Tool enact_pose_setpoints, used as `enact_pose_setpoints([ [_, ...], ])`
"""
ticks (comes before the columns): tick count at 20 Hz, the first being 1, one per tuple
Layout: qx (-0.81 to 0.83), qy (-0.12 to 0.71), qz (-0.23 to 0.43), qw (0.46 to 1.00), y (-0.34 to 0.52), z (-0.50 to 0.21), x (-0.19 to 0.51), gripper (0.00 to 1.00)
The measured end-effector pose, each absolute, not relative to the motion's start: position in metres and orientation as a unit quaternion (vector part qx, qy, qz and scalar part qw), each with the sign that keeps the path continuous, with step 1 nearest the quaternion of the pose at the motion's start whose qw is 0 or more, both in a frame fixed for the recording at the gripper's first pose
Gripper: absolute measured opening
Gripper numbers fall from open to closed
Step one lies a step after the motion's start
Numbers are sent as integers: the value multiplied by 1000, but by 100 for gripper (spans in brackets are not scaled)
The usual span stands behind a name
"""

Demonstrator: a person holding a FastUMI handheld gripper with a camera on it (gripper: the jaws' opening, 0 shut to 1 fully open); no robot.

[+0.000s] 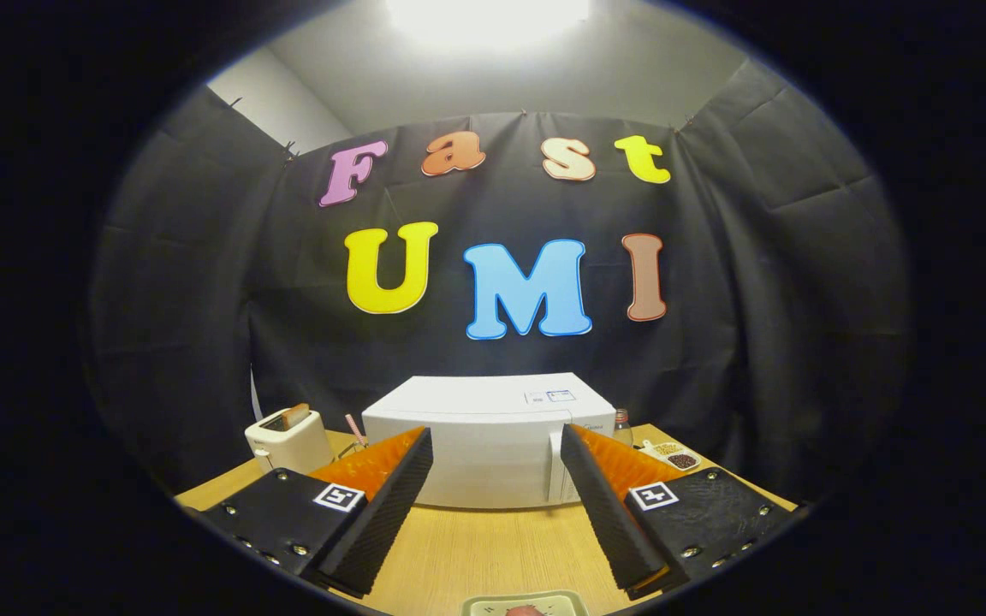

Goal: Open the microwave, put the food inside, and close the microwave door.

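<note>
A white microwave (484,445) stands on the wooden table (493,547) beyond my fingers, its door shut and its handle strip near the right side of the front. A pale green plate with a piece of food (525,606) lies on the table below and between my fingers, mostly cut off. My gripper (497,479) is open, held above the table short of the microwave, with nothing between its black ribbed pads (390,505). The microwave's front shows in the gap between the fingers.
A white toaster (289,438) with toast in its slot stands left of the microwave. A small dish with dark and yellow bits (671,455) and a bottle (622,425) sit to the microwave's right. Black cloth walls enclose the table.
</note>
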State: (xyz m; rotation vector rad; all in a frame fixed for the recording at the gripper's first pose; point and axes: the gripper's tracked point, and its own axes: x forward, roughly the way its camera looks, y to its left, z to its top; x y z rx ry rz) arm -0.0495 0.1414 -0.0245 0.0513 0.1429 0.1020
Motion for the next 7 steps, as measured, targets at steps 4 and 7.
enact_pose_setpoints([
  [4, 23, 63, 47, 997, 135, -20, -47, 97],
  [7, 29, 60, 43, 997, 132, -18, -46, 97],
])
